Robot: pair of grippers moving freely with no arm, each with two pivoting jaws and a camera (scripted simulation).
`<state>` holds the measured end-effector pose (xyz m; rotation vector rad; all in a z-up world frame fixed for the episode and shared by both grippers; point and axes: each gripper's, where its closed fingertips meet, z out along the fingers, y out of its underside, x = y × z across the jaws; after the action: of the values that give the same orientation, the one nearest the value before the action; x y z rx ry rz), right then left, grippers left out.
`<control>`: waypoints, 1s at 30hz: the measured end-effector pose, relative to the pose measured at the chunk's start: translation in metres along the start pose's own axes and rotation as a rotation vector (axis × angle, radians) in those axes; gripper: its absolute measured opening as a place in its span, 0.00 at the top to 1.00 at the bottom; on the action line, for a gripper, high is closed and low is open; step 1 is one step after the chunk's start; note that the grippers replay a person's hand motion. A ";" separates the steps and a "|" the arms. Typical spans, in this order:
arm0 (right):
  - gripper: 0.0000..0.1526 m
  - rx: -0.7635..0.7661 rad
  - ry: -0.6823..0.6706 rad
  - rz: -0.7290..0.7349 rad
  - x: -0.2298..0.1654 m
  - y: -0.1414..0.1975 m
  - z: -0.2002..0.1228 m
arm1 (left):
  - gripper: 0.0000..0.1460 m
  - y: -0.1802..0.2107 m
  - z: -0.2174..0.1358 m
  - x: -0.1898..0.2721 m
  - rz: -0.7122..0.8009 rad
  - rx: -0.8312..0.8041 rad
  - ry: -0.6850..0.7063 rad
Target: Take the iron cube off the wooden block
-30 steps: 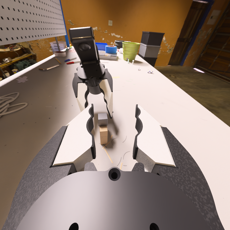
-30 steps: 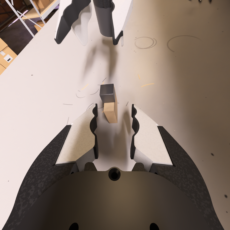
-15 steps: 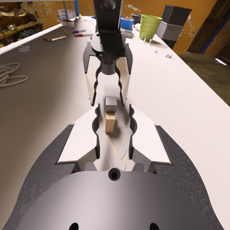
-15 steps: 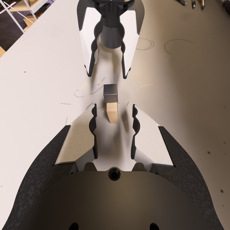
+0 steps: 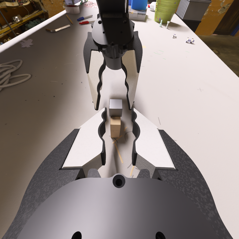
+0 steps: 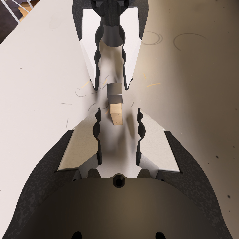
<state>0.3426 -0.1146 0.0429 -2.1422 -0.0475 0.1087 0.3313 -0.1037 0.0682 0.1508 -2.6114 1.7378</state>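
Note:
A grey iron cube (image 5: pixel 115 108) (image 6: pixel 114 93) sits on top of an upright wooden block (image 5: pixel 115 127) (image 6: pixel 116 115) on the white table (image 5: pixel 181 103). My left gripper (image 5: pixel 119 109) is open, its tips level with the stack on either side, not touching it. My right gripper (image 6: pixel 119 109) is open, with the block just ahead of its tips. The two grippers face each other across the stack. The right gripper's fingers (image 5: pixel 93 90) reach down beside the cube's far side, and the left gripper's fingers (image 6: pixel 90 62) do the same in the right wrist view.
A coiled white rope (image 5: pixel 11 75) lies at the left. At the table's far end are a green bucket (image 5: pixel 165 10), markers (image 5: pixel 84 17), a metal bracket (image 5: pixel 58 29) and small bolts (image 5: pixel 164 23). The table edge runs along the right (image 5: pixel 219 62).
Both grippers moved closer to the stack from opposite sides and lined up on it. My left gripper's jaws narrowed. The cube and block have not moved.

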 end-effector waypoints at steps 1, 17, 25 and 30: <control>0.63 -0.002 -0.001 0.002 0.000 0.000 0.000 | 0.74 0.000 0.001 0.000 -0.007 -0.002 -0.001; 0.63 -0.023 -0.008 -0.003 -0.001 0.002 0.002 | 0.75 -0.002 0.012 0.000 -0.085 -0.015 0.038; 0.63 -0.025 -0.013 -0.005 -0.002 0.003 0.002 | 0.83 0.003 0.017 -0.004 -0.118 -0.065 0.033; 0.63 -0.031 -0.010 -0.007 -0.001 0.003 0.003 | 0.84 0.003 0.016 -0.006 -0.130 -0.064 0.027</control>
<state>0.3408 -0.1140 0.0387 -2.1721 -0.0620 0.1151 0.3377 -0.1171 0.0585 0.2873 -2.5711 1.6029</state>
